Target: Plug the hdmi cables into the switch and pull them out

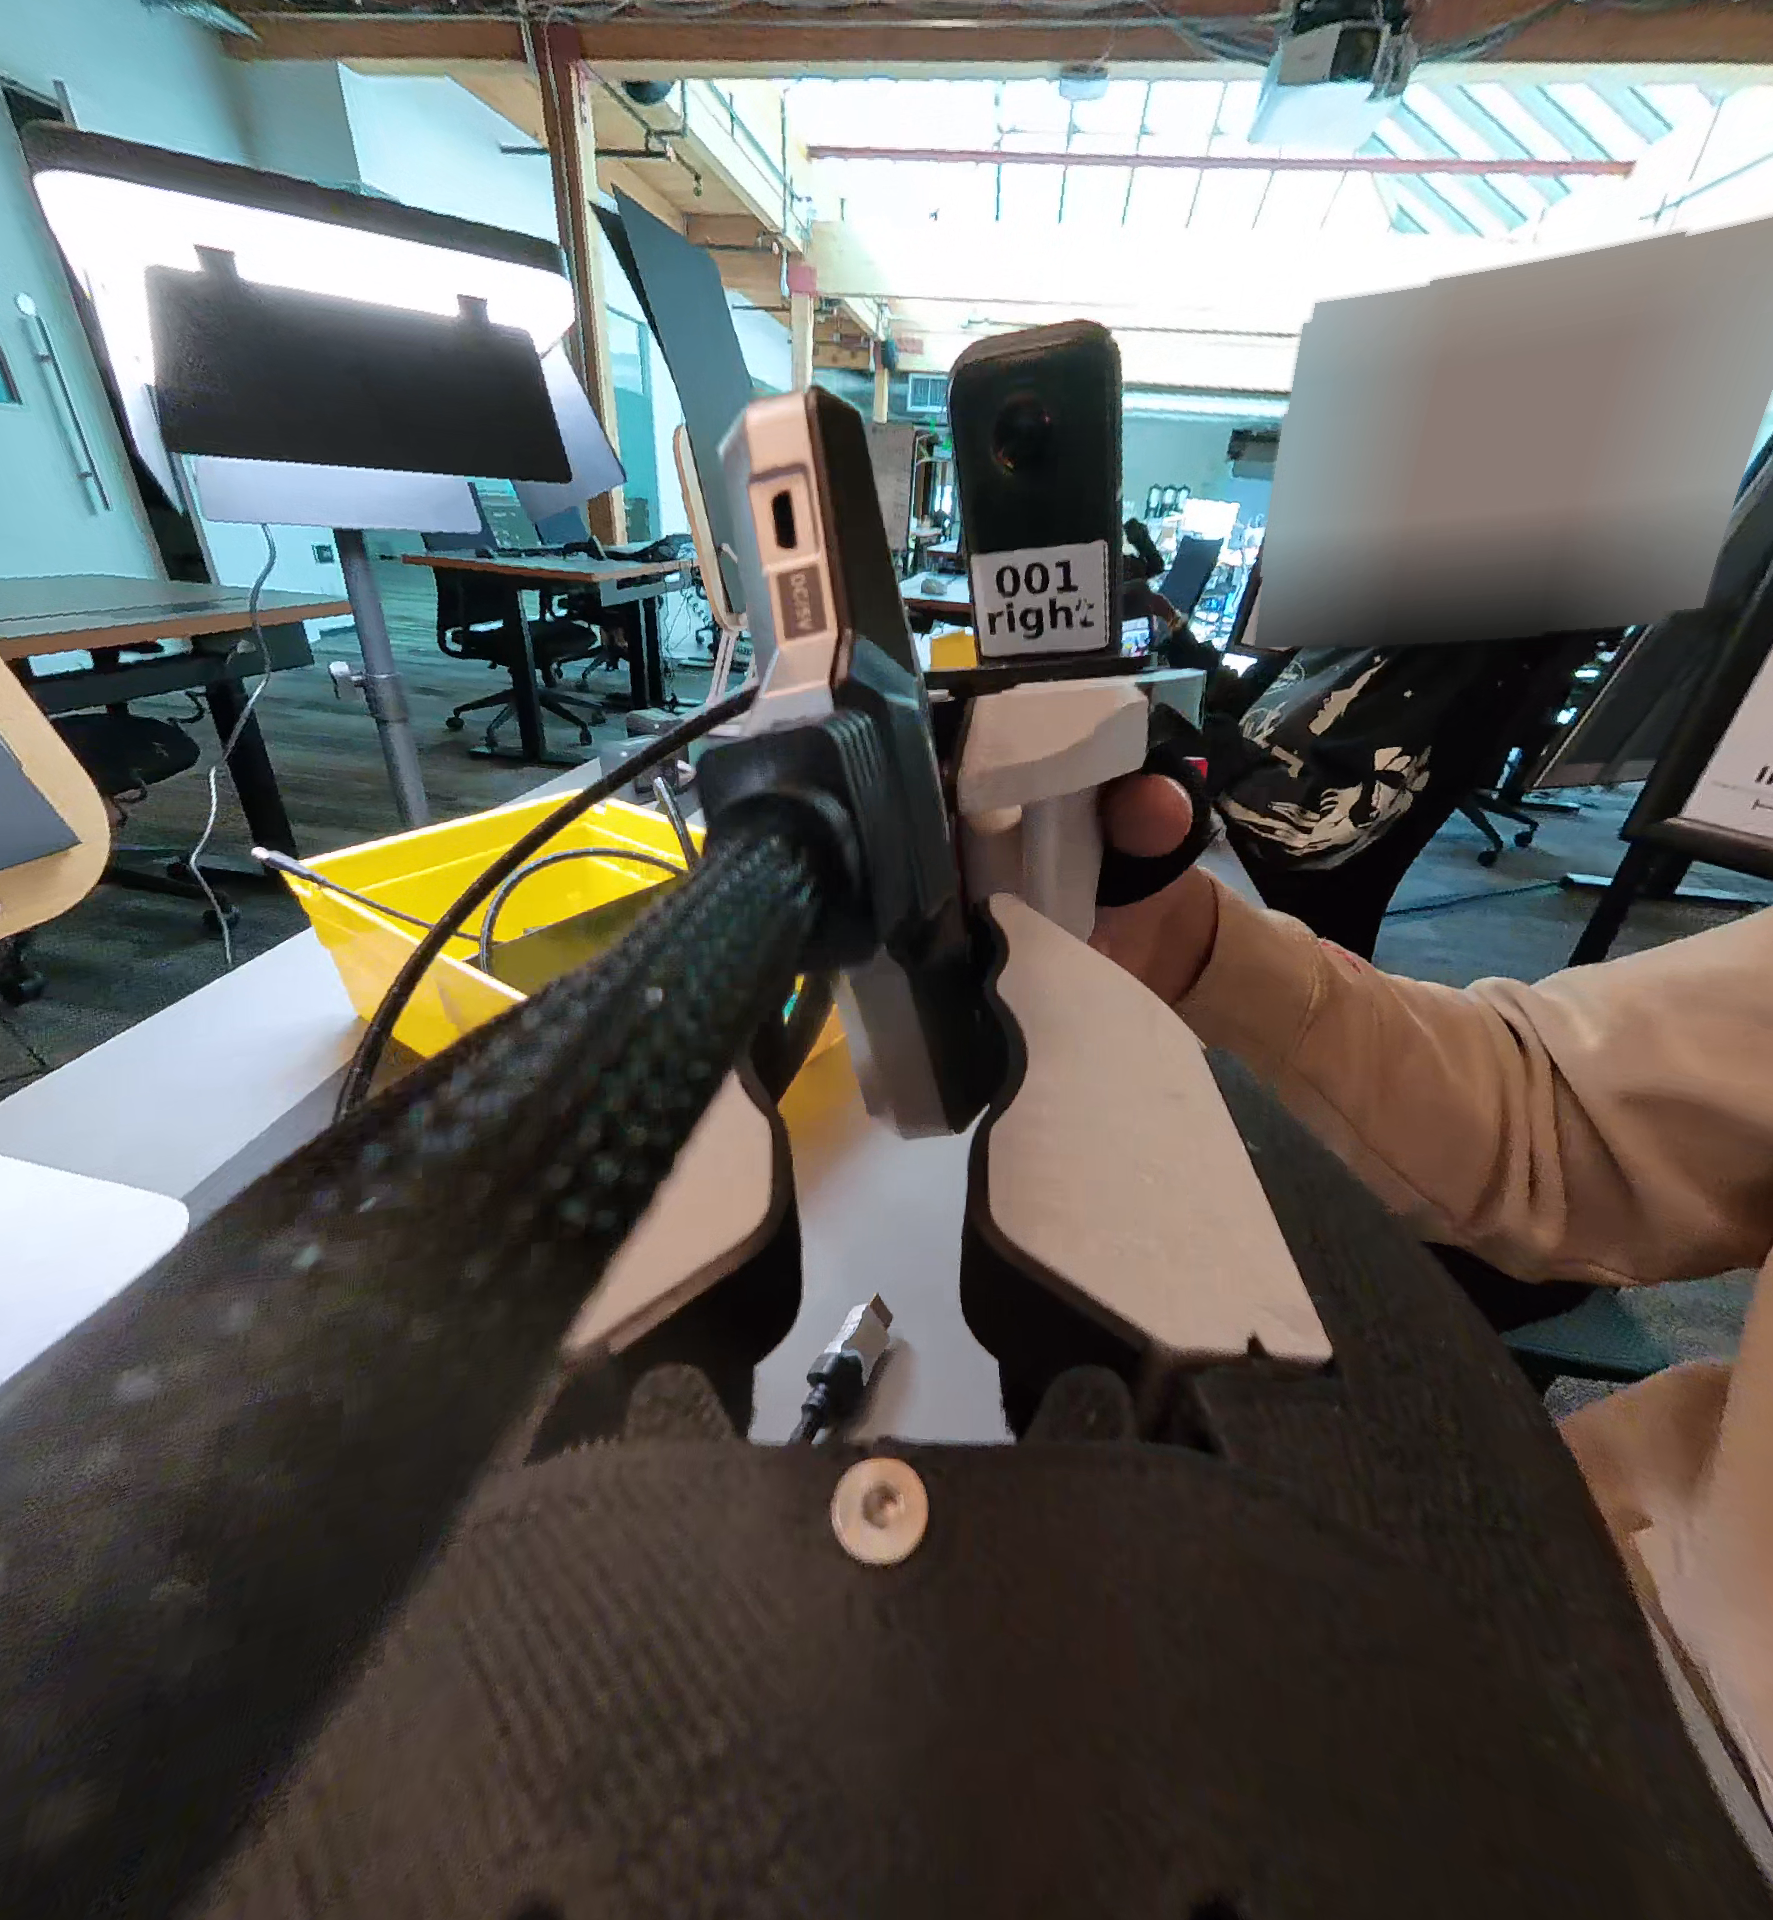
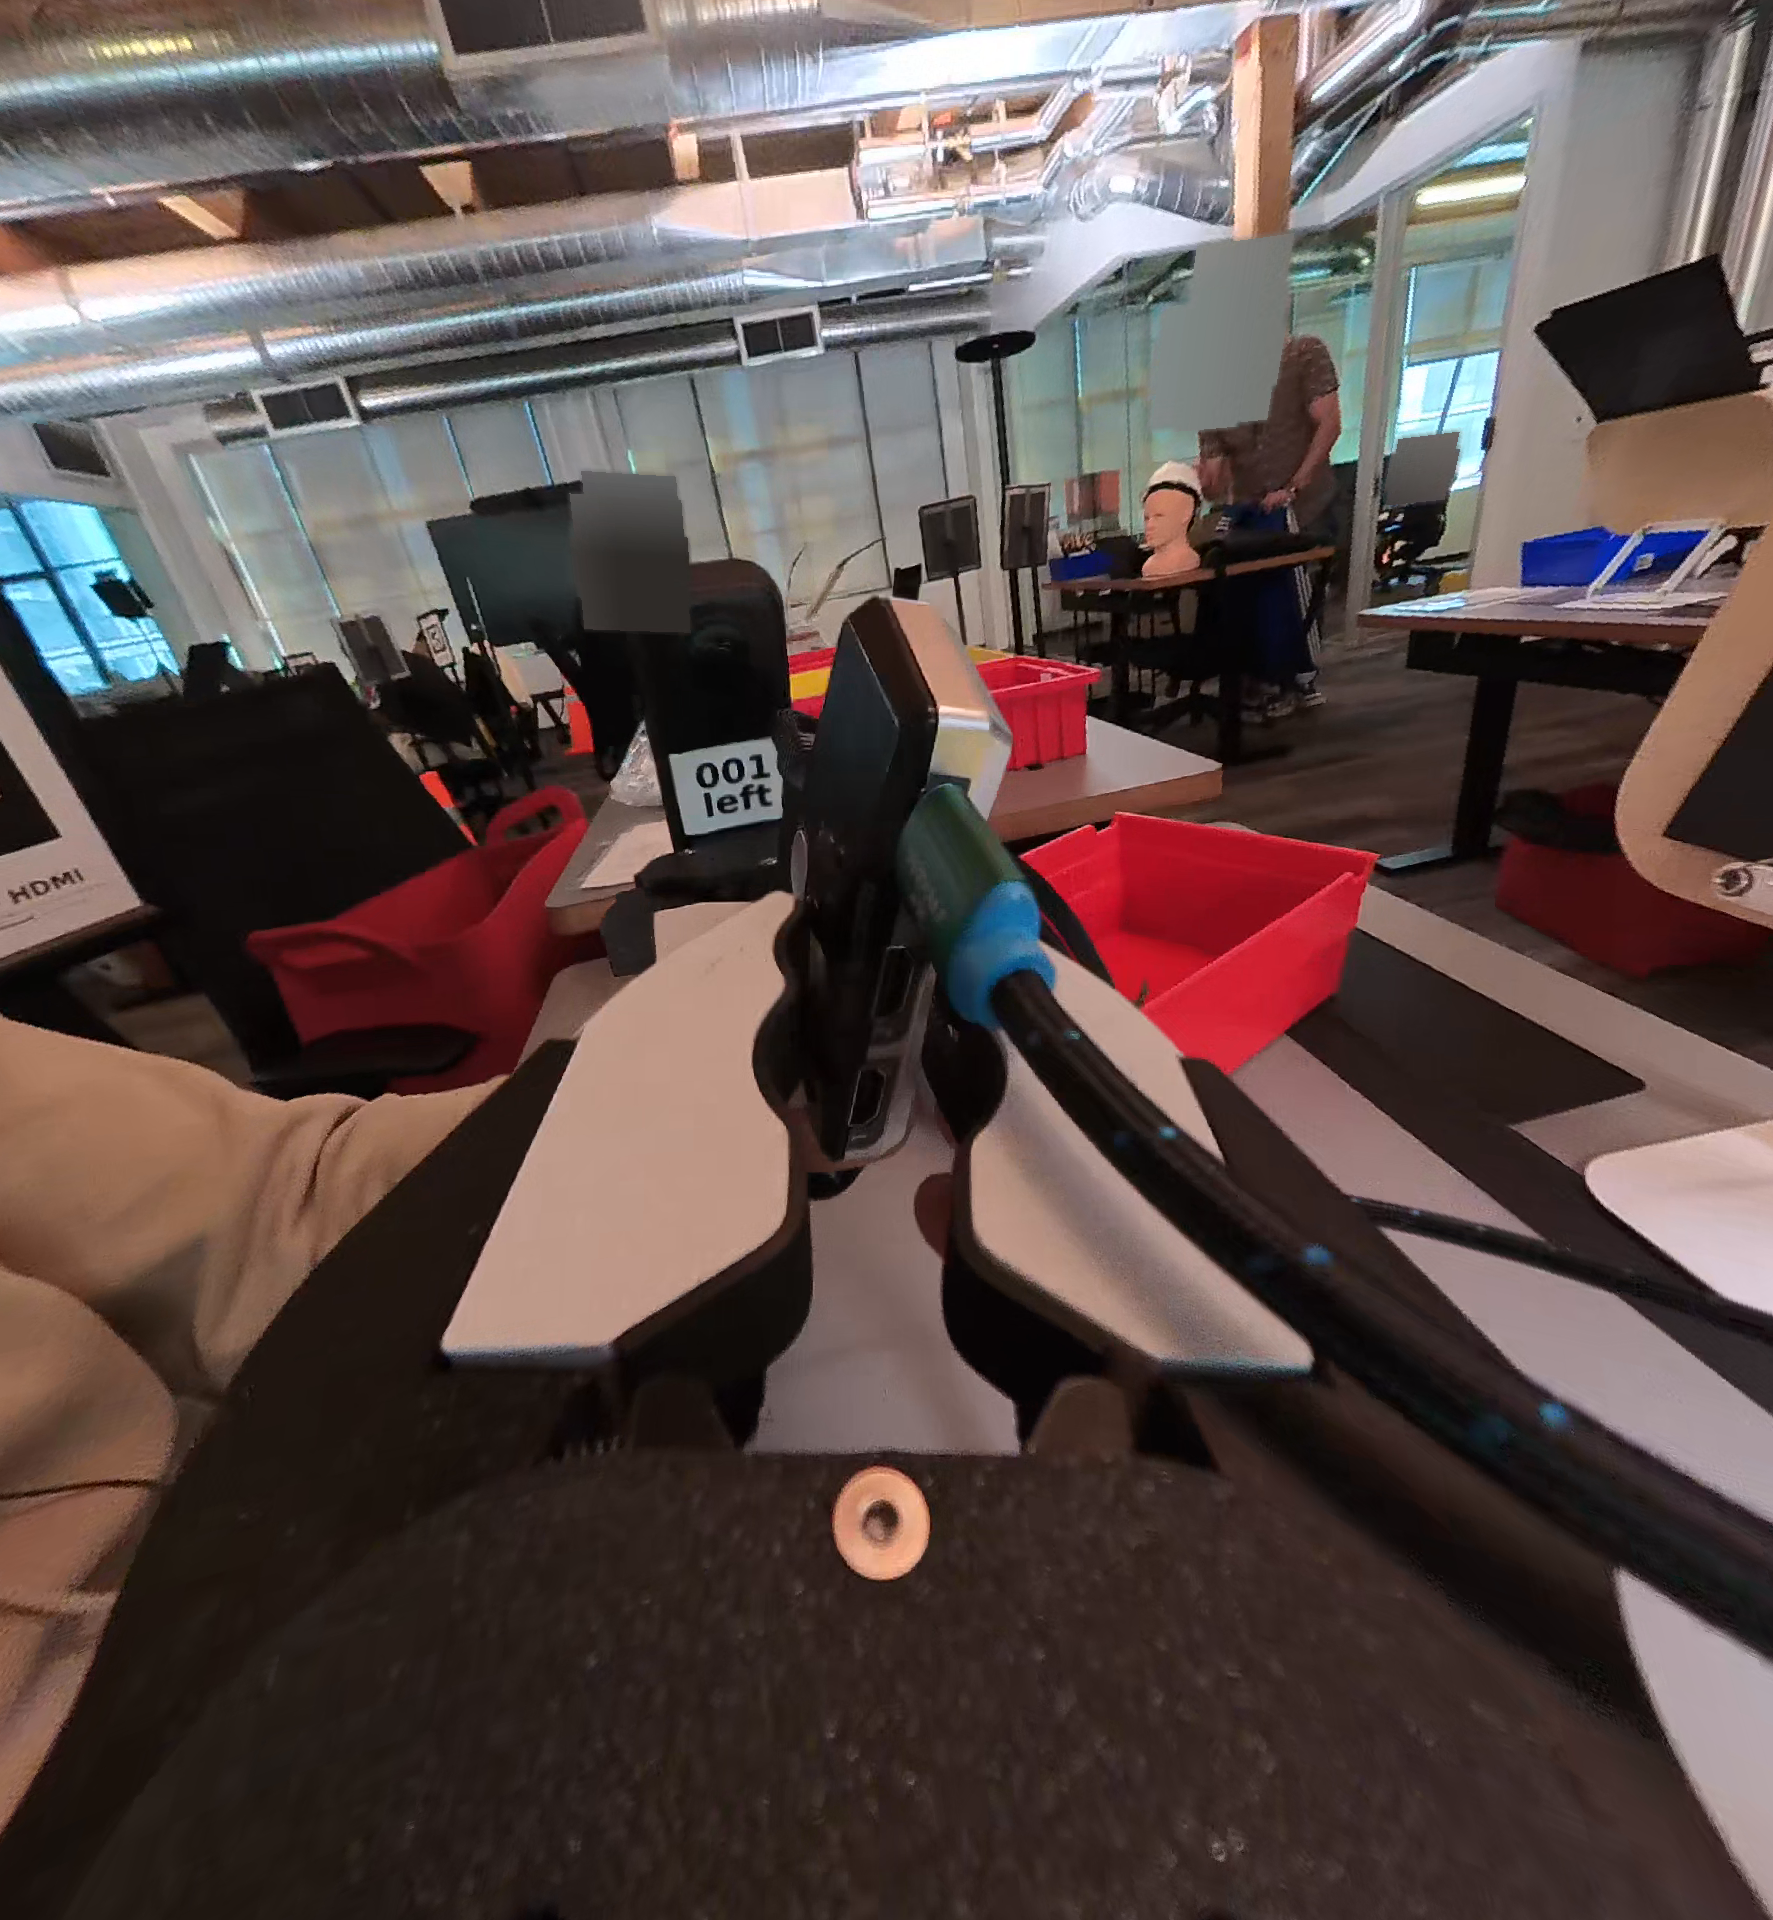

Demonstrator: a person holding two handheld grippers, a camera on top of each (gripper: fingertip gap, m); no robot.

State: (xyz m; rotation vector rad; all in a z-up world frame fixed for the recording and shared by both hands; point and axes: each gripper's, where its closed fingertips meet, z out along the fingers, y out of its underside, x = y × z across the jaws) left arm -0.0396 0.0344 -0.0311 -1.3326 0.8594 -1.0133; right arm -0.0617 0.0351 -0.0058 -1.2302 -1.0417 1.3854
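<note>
While I held the switch (image 1: 840, 727) upright above the desk (image 1: 238, 1039), both my left gripper (image 1: 877, 1049) and right gripper (image 2: 866, 1049) were closed on its lower end. A braided cable (image 1: 591, 1039) was plugged into one side, a blue-collared cable (image 2: 996, 945) into the other. A loose plug (image 1: 851, 1351) lay on the desk below.

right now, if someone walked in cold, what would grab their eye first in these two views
Dead centre of both views, the switch is held upright in mid-air, with both grippers closed on its lower end from opposite sides. A thick black braided cable is plugged into one side, sweeping toward the left wrist camera; a green plug with a blue collar sits in the other side. Behind, a yellow bin and a red bin stand out on the table.
</note>
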